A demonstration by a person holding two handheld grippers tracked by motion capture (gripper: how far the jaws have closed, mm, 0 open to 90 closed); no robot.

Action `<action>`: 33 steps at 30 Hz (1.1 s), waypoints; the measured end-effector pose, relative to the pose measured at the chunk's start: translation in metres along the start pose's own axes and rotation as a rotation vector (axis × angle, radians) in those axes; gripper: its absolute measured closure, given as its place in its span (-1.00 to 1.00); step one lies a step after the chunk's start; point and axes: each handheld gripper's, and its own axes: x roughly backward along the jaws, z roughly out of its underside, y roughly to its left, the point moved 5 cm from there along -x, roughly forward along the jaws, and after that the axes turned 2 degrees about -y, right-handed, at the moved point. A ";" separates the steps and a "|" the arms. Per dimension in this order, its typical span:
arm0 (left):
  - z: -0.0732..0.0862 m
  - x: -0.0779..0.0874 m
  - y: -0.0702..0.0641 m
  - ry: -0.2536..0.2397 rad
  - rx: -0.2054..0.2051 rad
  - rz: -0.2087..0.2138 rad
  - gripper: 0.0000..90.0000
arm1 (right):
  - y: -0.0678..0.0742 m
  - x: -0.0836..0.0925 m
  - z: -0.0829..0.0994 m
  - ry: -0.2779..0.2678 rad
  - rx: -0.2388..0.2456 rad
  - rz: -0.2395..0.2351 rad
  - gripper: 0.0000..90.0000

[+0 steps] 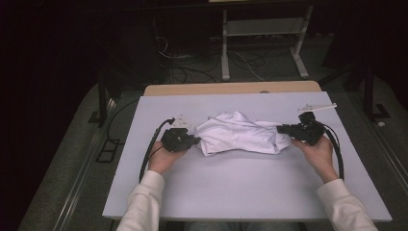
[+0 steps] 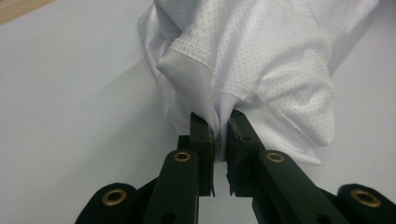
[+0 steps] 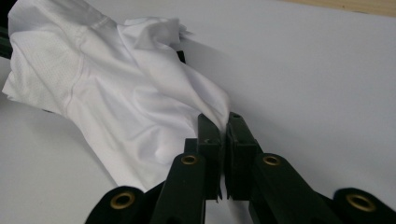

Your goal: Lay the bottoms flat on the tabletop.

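A crumpled white garment (image 1: 238, 134) lies across the middle of the pale grey table (image 1: 240, 187). My left gripper (image 1: 195, 140) is at its left end, shut on a bunched fold of the white fabric (image 2: 219, 109) beside a stitched hem. My right gripper (image 1: 280, 129) is at the garment's right end, shut on a pinch of the cloth (image 3: 223, 116). In the right gripper view the garment (image 3: 116, 93) rises in a loose heap to the left. In the left gripper view dotted mesh fabric (image 2: 271, 51) hangs over the jaws.
A white strip (image 1: 316, 107) lies at the table's far right corner. Behind the table runs a wooden edge (image 1: 231, 88), then dark floor with cables and a white frame (image 1: 262, 43). A black cable (image 1: 149, 149) trails from the left gripper.
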 end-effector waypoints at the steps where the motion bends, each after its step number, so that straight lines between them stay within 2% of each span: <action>1: 0.000 0.001 0.000 0.002 0.004 0.002 0.81 | 0.001 0.001 0.001 0.006 -0.003 -0.005 0.89; 7: 0.001 0.005 -0.003 0.013 0.003 0.000 0.81 | 0.006 0.005 0.004 0.035 0.003 0.003 0.89; 13: 0.004 0.011 -0.009 0.017 -0.011 -0.001 0.81 | 0.011 0.019 0.012 0.039 -0.029 -0.021 0.89; 17: 0.008 0.013 -0.017 0.036 -0.034 -0.004 0.80 | 0.017 0.025 0.023 0.057 -0.056 -0.052 0.89; 22: 0.012 0.017 -0.024 0.046 -0.065 -0.009 0.80 | 0.030 0.030 0.046 0.124 -0.077 -0.108 0.89; 25: 0.015 0.018 -0.025 0.052 -0.059 -0.009 0.80 | 0.044 0.035 0.062 0.170 -0.071 -0.159 0.89; 28: 0.018 0.017 -0.024 0.061 -0.055 -0.006 0.80 | 0.055 0.040 0.075 0.206 -0.060 -0.190 0.89; 33: 0.022 0.018 -0.025 0.066 -0.051 -0.002 0.79 | 0.060 0.045 0.092 0.248 -0.077 -0.214 0.88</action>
